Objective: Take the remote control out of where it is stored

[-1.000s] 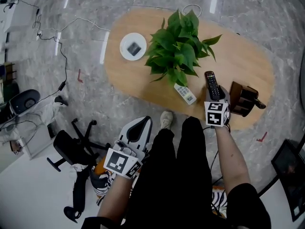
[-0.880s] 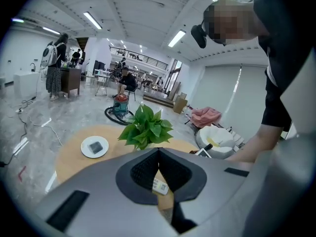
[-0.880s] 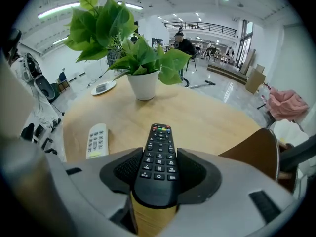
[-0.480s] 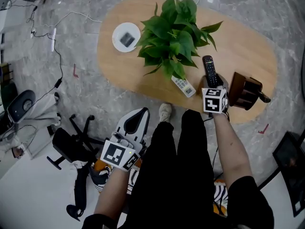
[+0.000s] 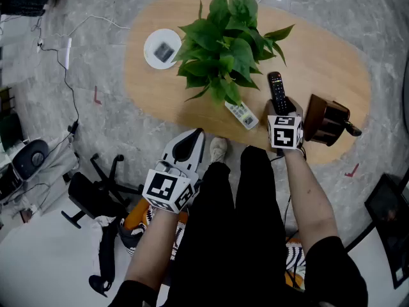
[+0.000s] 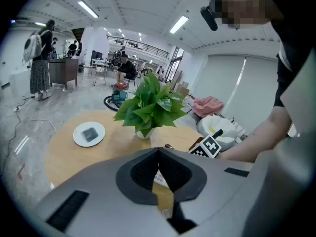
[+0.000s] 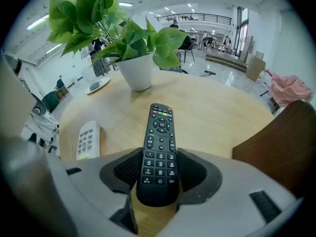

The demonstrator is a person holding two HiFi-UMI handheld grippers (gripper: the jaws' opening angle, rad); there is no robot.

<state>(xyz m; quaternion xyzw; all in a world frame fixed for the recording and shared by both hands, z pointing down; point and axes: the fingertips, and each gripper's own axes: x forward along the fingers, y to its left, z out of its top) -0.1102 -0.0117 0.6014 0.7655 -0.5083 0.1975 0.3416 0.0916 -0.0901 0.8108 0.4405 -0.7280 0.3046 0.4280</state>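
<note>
The black remote control (image 7: pixel 159 147) is out of its brown wooden holder (image 5: pixel 326 120) and sits in the right gripper (image 7: pixel 159 174). The jaws pinch its two long sides near the bottom end, and the buttoned face is up. Most of its length sticks out ahead of the pads, over the oval wooden table (image 5: pixel 332 50). Whether its far tip touches the wood cannot be told.

It looks like a rigid, light plastic bar with smooth sides. It should not bend or crush, but it could slide or pivot in the pads, since the hold is far back from its middle. A hold nearer the middle would likely carry it more steadily. Keeping it low and level would suit the present grip.

The left gripper (image 6: pixel 159 154) has its jaws pressed together on nothing and hangs off the table beside the person's leg.

The holder stands just to the right of the held remote, and a white remote (image 5: pixel 242 115) lies near on the left. The potted plant (image 5: pixel 223 43) lies beyond, its leaves reaching toward the black remote's tip. The table's near edge runs close under the right wrist. The widest bare wood lies ahead and to the right, between plant and holder, so that seems the safest room for a move.
</note>
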